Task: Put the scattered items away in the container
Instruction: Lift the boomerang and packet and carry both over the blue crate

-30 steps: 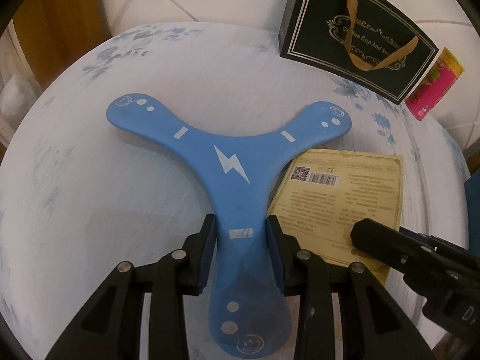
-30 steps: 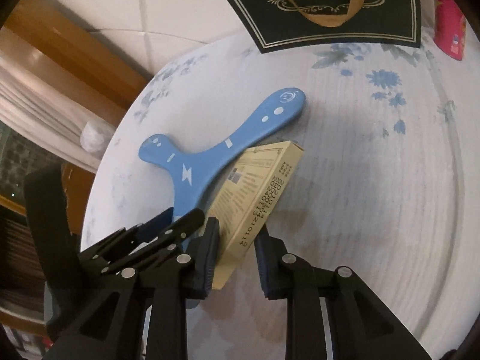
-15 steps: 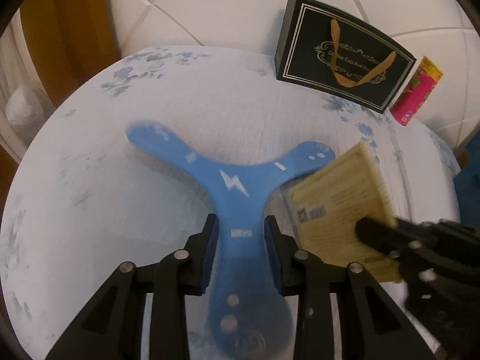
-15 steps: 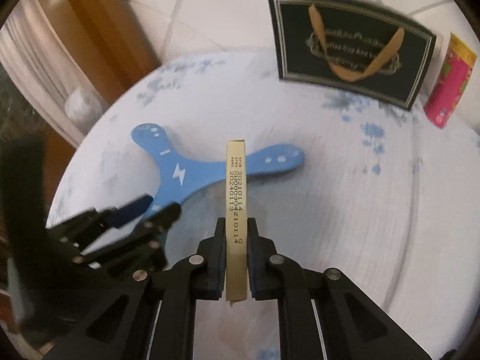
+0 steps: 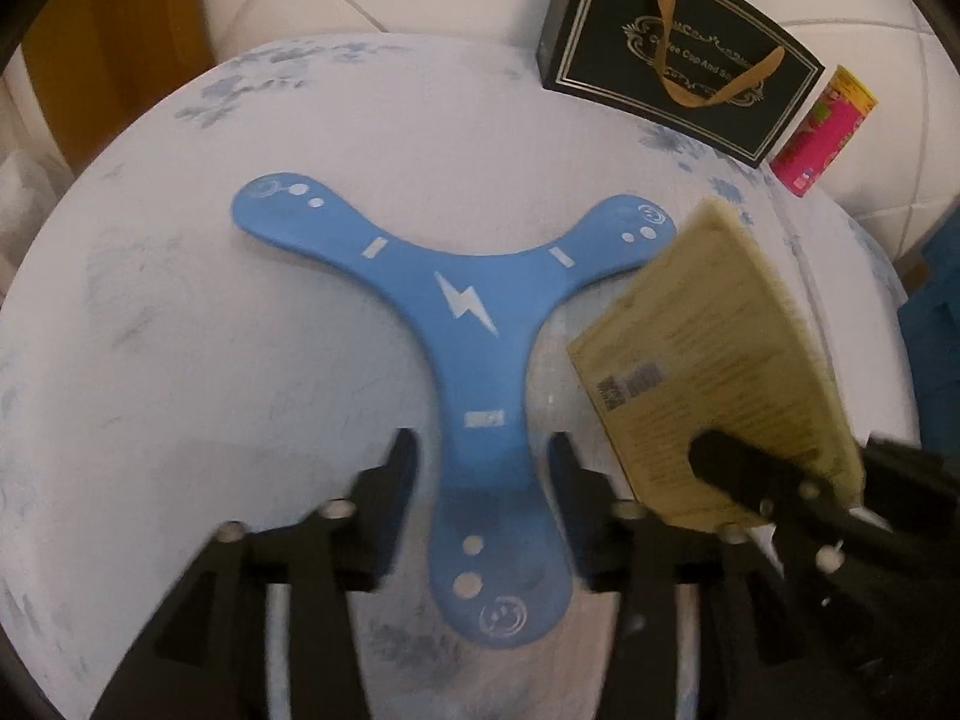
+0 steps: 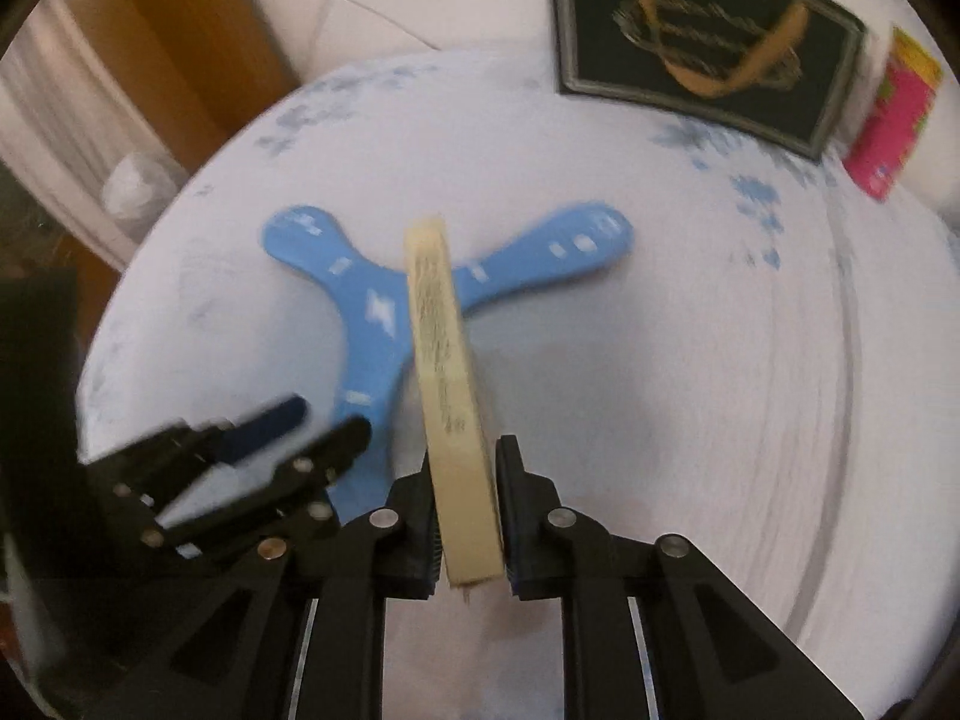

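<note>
While your left gripper (image 5: 480,462) straddled the near arm of the blue boomerang (image 5: 462,324), its fingers stood apart with a clear gap on each side of that arm, so it gripped nothing. You had the boomerang lying flat on the round white table (image 5: 180,360), its other two arms pointing toward 10 and 2 o'clock in the left wrist view.

Your right gripper (image 6: 465,516) was closed onto the yellow box (image 6: 447,372), both fingers pressed against its broad faces. You held the box edge-on and lifted off the table, tilted slightly toward 11 o'clock in the right wrist view. In the left wrist view the box (image 5: 714,372) appeared at 3 o'clock, just beside the boomerang's right arm, with your right gripper (image 5: 780,492) clamped on its near end.

You had the black gift bag (image 5: 678,54) standing at 1 o'clock on the far edge of the table, gold ribbon handle facing you. A pink tube (image 5: 822,126) stood just beside the bag at 2 o'clock. Both were well apart from the box. Motion blur softened the right wrist view.
</note>
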Demonstrator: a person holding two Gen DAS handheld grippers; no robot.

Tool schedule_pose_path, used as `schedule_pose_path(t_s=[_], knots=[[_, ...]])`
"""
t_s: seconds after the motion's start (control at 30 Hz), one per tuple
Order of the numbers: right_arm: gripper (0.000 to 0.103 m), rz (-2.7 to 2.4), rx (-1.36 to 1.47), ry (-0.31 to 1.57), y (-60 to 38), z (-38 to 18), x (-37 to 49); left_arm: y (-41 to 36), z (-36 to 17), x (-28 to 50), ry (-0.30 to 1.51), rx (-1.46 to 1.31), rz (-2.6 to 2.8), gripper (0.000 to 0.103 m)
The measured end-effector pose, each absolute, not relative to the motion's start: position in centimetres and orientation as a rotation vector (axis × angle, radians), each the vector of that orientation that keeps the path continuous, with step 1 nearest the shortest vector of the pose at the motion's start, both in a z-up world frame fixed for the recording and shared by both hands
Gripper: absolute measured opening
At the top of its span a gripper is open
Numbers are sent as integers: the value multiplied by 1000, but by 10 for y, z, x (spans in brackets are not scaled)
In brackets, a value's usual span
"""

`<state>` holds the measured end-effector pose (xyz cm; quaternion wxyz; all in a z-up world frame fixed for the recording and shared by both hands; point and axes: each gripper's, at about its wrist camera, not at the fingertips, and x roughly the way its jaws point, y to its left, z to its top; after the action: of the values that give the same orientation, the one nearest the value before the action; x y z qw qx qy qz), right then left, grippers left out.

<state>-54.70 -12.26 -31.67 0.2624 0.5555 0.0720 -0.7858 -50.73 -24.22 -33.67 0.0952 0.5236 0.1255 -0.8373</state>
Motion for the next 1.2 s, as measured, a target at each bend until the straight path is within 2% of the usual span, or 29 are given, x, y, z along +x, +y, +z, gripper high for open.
schedule_pose_path(t_s=[0.17,0.2,0.23,0.27,0.43,0.6,1.2], knots=[[15,-2141,1497,168,-108,-324,-551,-231,-353,-520,283,1557,-2469,62],[15,-2147,1485,175,-109,-323,-553,-229,-353,-521,263,1541,-2474,54],[15,-2153,1473,180,-109,-323,-555,-226,-354,-522,243,1525,-2478,38],[15,-2159,1461,182,-109,-323,-557,-227,-353,-523,244,1517,-2471,33],[12,-2211,1395,166,-106,-315,-556,-234,-347,-512,226,1494,-2469,32],[12,-2255,1331,169,-107,-291,-545,-235,-307,-487,234,1385,-2531,32],[12,-2524,1036,161,-72,-141,-454,-208,-157,-423,148,1097,-2793,31]])
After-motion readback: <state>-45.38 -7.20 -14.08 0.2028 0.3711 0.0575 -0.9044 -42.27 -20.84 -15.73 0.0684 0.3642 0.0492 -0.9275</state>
